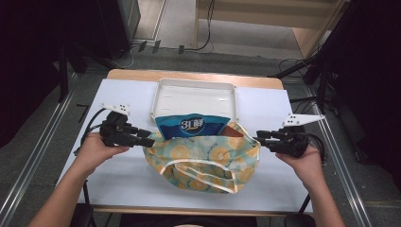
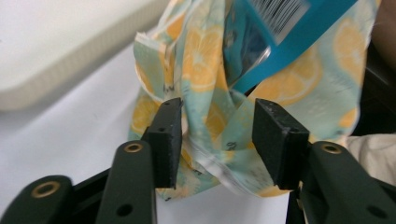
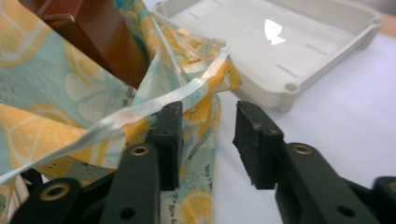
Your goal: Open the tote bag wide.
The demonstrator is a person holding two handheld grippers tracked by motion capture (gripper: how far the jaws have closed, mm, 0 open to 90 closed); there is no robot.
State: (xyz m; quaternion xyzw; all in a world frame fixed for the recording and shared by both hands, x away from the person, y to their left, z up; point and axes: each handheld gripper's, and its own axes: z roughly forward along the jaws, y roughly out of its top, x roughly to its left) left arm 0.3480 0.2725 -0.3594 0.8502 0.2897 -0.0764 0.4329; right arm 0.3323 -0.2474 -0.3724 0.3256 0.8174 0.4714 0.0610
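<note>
A lemon-print bag [image 1: 203, 158] lies on the worktop [image 1: 123, 175] just in front of a white tray [image 1: 194, 97], with a blue packet [image 1: 191, 126] and a brown box [image 3: 100, 32] sticking out. Left hand-held gripper [image 2: 217, 140] jaws apart around the bag's edge; right hand-held gripper [image 3: 205, 137] jaws apart, rim beside one jaw. Neither edge is clamped yet; unpacking judged barely begun.

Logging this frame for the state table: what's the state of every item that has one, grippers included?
Lemon-print fabric bag: lying on the table, mouth open toward the tray.
Blue snack packet: partly inside the bag, top sticking out.
Brown box: partly inside the bag.
White plastic tray: upright, empty.
Left gripper: open, bag fabric between the jaws.
Right gripper: open, at the bag's edge.
</note>
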